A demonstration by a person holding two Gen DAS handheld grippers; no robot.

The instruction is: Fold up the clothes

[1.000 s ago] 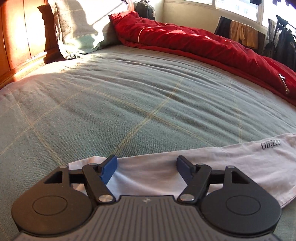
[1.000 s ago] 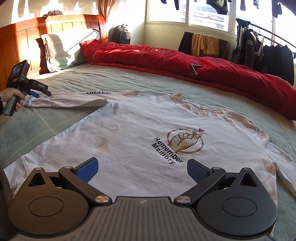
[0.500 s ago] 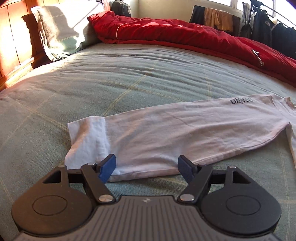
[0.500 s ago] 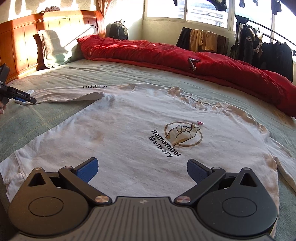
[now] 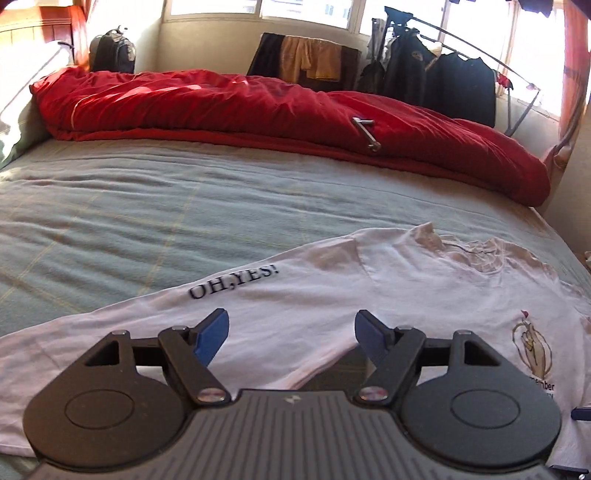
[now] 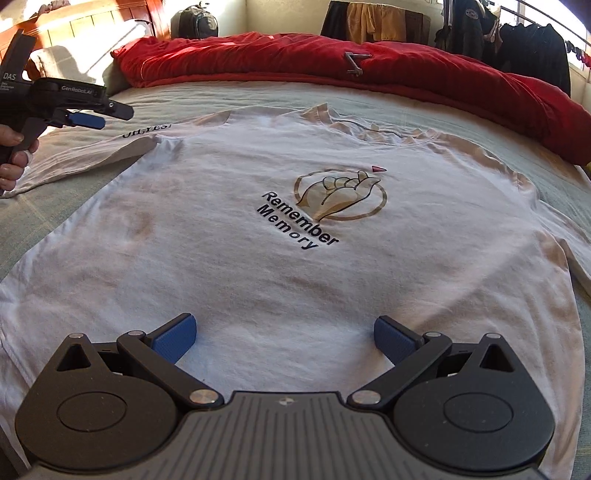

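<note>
A white long-sleeved shirt (image 6: 229,236) lies flat, front up, on the green bedspread (image 5: 122,221), with a "Remember Memory" print on its chest. Its sleeve (image 5: 288,295), marked "OH,YES!", stretches out to the left. My left gripper (image 5: 291,336) hovers open over the sleeve near the armpit, with nothing between its blue pads. In the right wrist view the left gripper (image 6: 107,114) is at the upper left, held by a hand (image 6: 11,155). Over the shirt's lower part my right gripper (image 6: 284,338) stands open, holding nothing.
A red duvet (image 5: 258,110) is bunched along the far side of the bed, with a metal piece (image 5: 365,133) lying on it. A pillow (image 6: 66,62) and wooden headboard (image 6: 92,26) are at the left. A backpack (image 5: 110,51) and hanging clothes (image 5: 443,81) stand beyond.
The left gripper has swung right along the sleeve, from the cuff to the "OH,YES!" print near the shoulder. The right gripper has sunk a little closer to the shirt.
</note>
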